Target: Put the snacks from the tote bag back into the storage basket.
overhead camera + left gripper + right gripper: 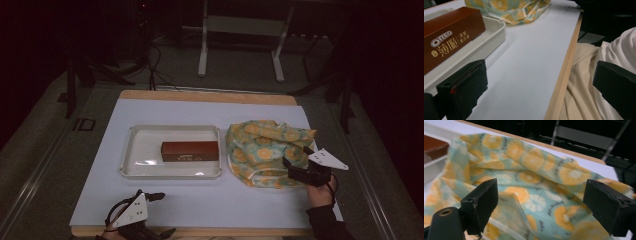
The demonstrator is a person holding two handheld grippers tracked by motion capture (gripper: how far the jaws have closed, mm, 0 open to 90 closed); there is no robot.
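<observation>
Right now, right gripper (pixel 298 161) jaws apart over the fruit-print bag (pixel 262 147); left gripper (pixel 150 215) jaws apart near the table edge (pixel 200 231).

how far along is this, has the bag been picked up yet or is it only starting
Only starting. Done: nothing obvious; the Oreo box lies in the white tray and the citrus-print bag lies crumpled on the table. In hand: the right tongs are open at the bag's near edge, jaws either side of the fabric, not closed. The left tongs wait open near the table's front edge. Left: grip the bag; probably the box goes in.
</observation>
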